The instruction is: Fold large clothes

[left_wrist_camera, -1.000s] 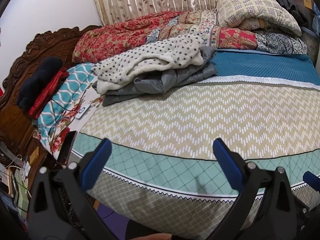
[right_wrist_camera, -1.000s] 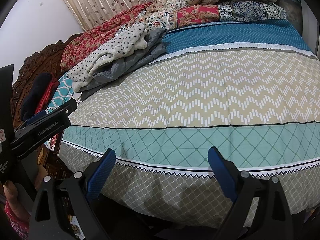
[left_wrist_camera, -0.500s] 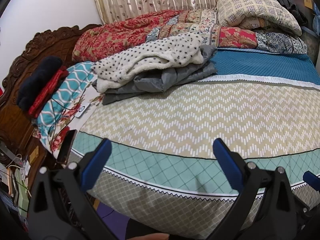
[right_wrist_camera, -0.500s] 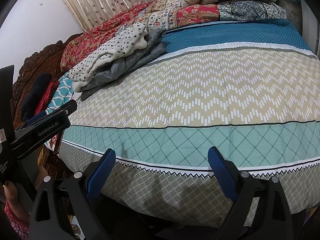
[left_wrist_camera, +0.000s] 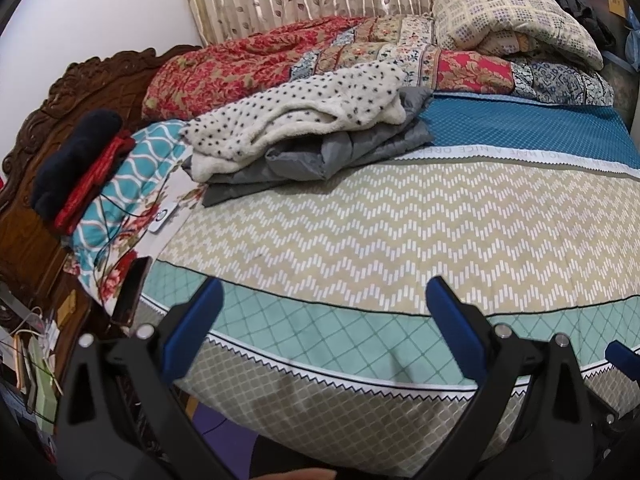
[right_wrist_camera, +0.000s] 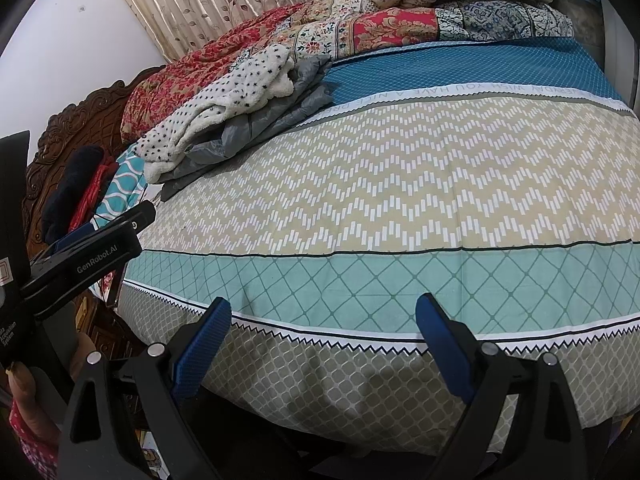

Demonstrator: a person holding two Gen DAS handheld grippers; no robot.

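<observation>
Standing at the edge of the bed point(right_wrist_camera: 400, 184) with both tools up, nothing picked yet. My left gripper point(left_wrist_camera: 320, 312) has its blue pads spread wide and empty, hovering over the teal diamond band of the bedsheet. Same for my right gripper point(right_wrist_camera: 323, 326), jaws wide apart, holding nothing, sitting just above where the sheet drops over the mattress edge. I'd say I'm holding them low and back like this so I can see the whole bed before reaching in.

The clothes I need to fold are at the far left: a white fleece point(left_wrist_camera: 304, 116) with little black dots, thick and fuzzy, lying crumpled on top of a grey jacket point(left_wrist_camera: 340, 152) that looks like thin, slippery quilted nylon. They're bunched together in a loose heap, well apart from both grippers, right next to the pillow point(left_wrist_camera: 120, 184) with the teal wave print.

Behind them there's a red floral quilt point(left_wrist_camera: 240, 60) along the curtain, and a rolled cream blanket point(left_wrist_camera: 512, 20) on top at the right. A carved wooden headboard point(left_wrist_camera: 60, 96) runs down the left side.

My guess: the fleece will grab easily but flop heavily, the nylon may slide out of the pads. The big open zigzag part of the sheet is probably where I'll spread things flat.
</observation>
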